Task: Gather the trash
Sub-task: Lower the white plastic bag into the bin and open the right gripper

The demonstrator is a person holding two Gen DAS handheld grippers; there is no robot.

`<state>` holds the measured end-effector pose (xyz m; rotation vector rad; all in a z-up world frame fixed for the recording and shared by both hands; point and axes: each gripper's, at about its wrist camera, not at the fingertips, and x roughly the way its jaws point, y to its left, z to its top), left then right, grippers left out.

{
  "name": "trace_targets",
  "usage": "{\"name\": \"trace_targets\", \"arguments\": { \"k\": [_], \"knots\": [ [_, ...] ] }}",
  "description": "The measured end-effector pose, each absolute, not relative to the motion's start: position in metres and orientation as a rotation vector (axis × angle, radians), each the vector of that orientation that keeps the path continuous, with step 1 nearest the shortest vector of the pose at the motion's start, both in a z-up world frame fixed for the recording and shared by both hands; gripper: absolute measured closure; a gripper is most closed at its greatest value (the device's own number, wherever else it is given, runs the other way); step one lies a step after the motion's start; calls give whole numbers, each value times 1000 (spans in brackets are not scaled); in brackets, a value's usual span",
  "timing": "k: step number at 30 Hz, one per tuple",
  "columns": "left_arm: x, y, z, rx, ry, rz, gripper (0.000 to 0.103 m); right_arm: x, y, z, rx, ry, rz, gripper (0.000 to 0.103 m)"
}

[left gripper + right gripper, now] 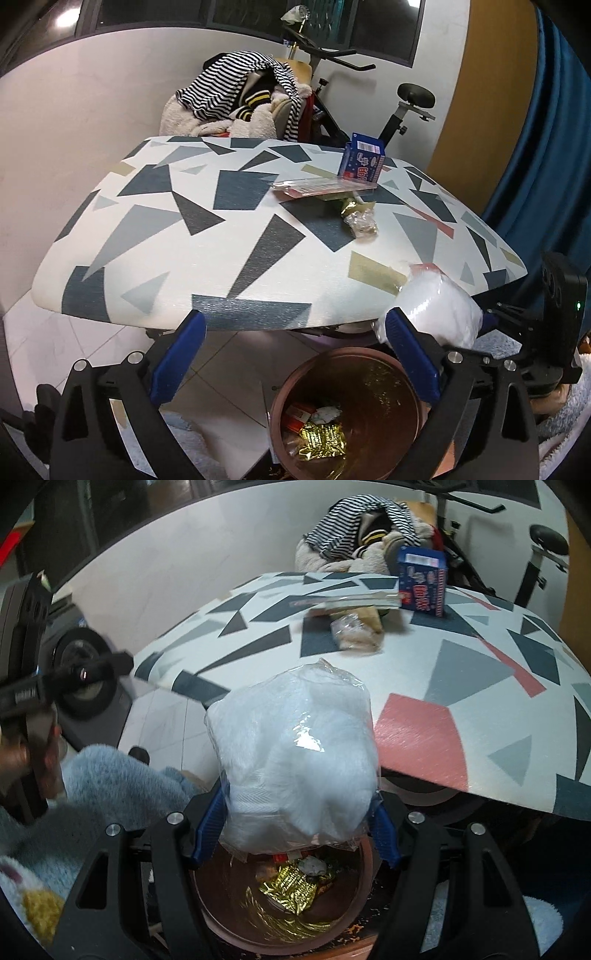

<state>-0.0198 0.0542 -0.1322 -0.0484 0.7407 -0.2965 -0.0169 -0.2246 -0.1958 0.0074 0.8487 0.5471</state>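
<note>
- Nearest, the left gripper [295,354] stands spread wide with nothing between its blue pads [177,354]; it hangs over the floor and the rim of the brown bin [402,369].
- Likewise close, the right gripper [295,834] is clamped on a clear plastic bag of white stuffing [295,753], one blue pad on each side of its lower part, with the bag directly above the bin's mouth [365,886].
- Inside the bin lie a crumpled gold foil wrapper [291,886], a small white scrap [314,866] and a red-and-white packet [301,415]; printing shows on the packet but is too small to read.
- Just beyond stands the table [207,258], covered with a white cloth printed in grey, blue, tan and pink triangles.
- Farther along the table lies a crumpled clear wrapper with gold foil [360,219], and touching it from behind is a long clear flat package [321,186] with red inside.
- Behind these a blue carton [423,579] stands upright, bearing red-and-white panels and large white characters that blur too much to make out.
- Past the table's far edge sits a heap of clothes, topped by a black-and-white striped garment [229,92].
- Beside the heap stands an exercise bike [406,99] against the white wall.
</note>
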Motion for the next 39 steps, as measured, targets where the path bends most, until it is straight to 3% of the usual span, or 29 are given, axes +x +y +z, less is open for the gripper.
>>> {"name": "trace_targets", "arguments": {
  "k": [25,35,39],
  "knots": [
    [-27,60,-138,-70,746,-276,8,-21,-208,-231,-61,955,578,32],
    [-27,62,-139,-65,748,-278,8,-17,-207,-235,-73,978,554,23],
    [-27,62,-139,-70,751,-277,8,-14,-209,-237,-62,987,542,13]
  ]
}}
